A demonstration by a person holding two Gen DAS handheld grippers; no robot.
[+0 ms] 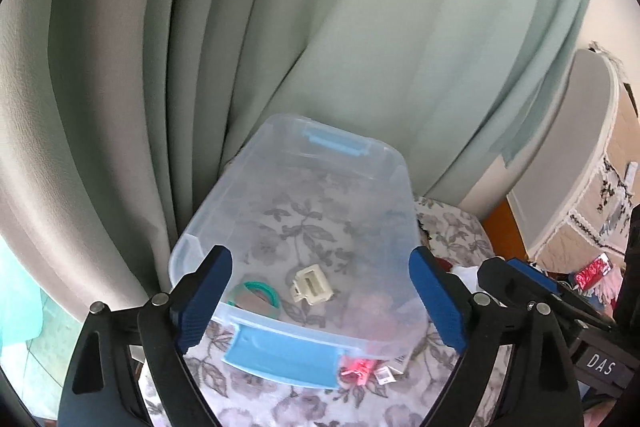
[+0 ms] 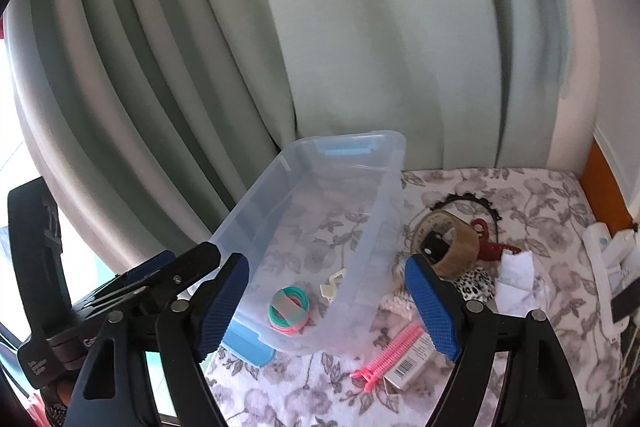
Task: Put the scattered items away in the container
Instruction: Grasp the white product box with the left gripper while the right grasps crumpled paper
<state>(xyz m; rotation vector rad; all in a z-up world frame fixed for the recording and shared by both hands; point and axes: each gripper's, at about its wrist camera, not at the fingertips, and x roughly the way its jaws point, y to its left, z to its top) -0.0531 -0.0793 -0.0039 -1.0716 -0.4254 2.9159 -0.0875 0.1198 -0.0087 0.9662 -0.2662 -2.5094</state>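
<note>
My left gripper (image 1: pixel 320 297): jaws wide apart, holding nothing.
My right gripper (image 2: pixel 326 307): jaws wide apart, holding nothing.
Box (image 2: pixel 384 195): on the flowery cloth (image 2: pixel 520 195).
Hair ties (image 2: pixel 289 308): inside box.
Pink clips (image 2: pixel 390 351): outside, beside box.

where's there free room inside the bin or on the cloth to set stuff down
Free: the clear bin's far floor, beyond the hair ties and cream clip; the floral cloth by the curtain. Crowded: right of the bin, around the headband and pink clips.
</note>
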